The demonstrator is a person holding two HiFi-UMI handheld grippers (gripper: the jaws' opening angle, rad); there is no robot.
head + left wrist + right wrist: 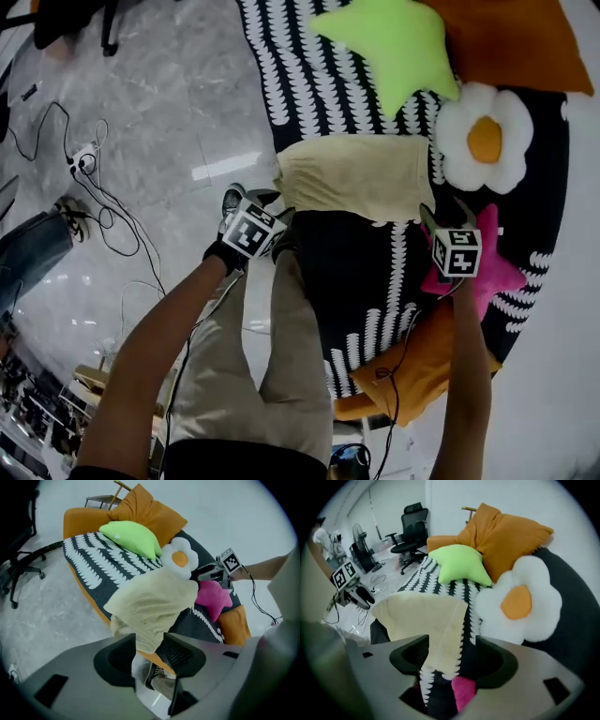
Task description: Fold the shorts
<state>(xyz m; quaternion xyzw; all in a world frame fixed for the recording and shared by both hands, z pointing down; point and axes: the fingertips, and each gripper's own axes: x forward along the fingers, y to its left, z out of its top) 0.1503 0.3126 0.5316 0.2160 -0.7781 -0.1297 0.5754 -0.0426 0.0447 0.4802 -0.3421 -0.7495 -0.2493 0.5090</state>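
**Left gripper** [150, 638]: jaws spread. A corner of the shorts [154, 602] sits in the gap, and the pads do not press on it.

**Right gripper** [452, 641]: jaws spread. A hem edge of the shorts runs between them, loose. A point of the pink star cushion [463, 692] lies just under the gap.

**Shorts**: pale yellow, ribbed cloth, lying as a flat oblong on the bed [319, 84]. They lie just beside the fried-egg cushion [485, 136], on the side towards the floor [169, 112]. The end farthest from that cushion overhangs the bed's edge.

**Pink star cushion**: near the fried-egg cushion, on the person's side of it.

**Green star cushion** [394, 42]: near the fried-egg cushion, on its far side.

**Orange pillow** [511, 37]: beyond the fried-egg cushion, beside the green one.

**Cables** [103, 202]: on the floor, well apart from the fried-egg cushion.

**Hazards, as judged:**
- The overhanging end may slide to the floor if the left jaws do not pinch it, since that corner has little bed under it.
- The right jaws may nip the pink star cushion or the patterned cover along with the hem, dragging either into the fold.
- A pinch through one layer only would let the lower layer lag and wrinkle.
- Unequal lifting by the two grippers would skew the crease.
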